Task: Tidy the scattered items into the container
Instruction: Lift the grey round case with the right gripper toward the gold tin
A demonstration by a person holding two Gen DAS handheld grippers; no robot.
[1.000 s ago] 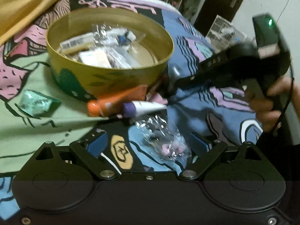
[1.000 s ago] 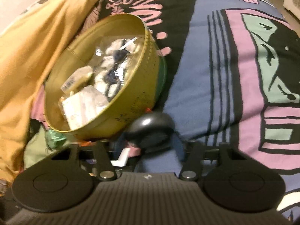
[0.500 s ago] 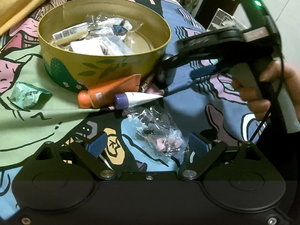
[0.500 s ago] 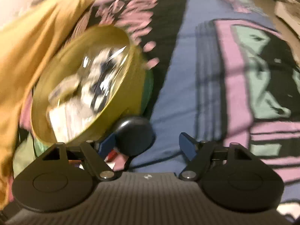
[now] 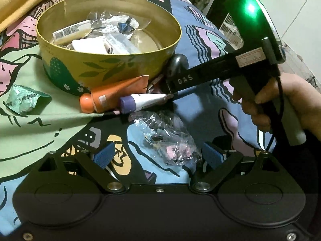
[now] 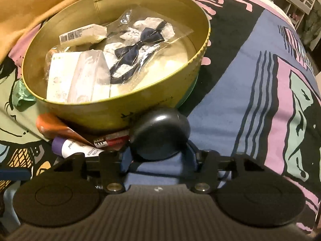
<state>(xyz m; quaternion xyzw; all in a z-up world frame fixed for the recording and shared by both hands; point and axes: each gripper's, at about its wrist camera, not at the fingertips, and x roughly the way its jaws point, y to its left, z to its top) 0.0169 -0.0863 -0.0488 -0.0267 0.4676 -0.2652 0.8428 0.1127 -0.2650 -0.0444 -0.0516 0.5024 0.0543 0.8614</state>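
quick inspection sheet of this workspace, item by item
surface: patterned bedspread, soft and uneven
job's things: gold tin part filled; orange tube, purple-capped tube, clear bag and green wrapper lie outside it
clutter: yellow cloth behind the tin
grippers: left gripper open, around the bag; right gripper closed on the black case beside the tin
cables: black cable on the right gripper
surroundings: shelves in the background
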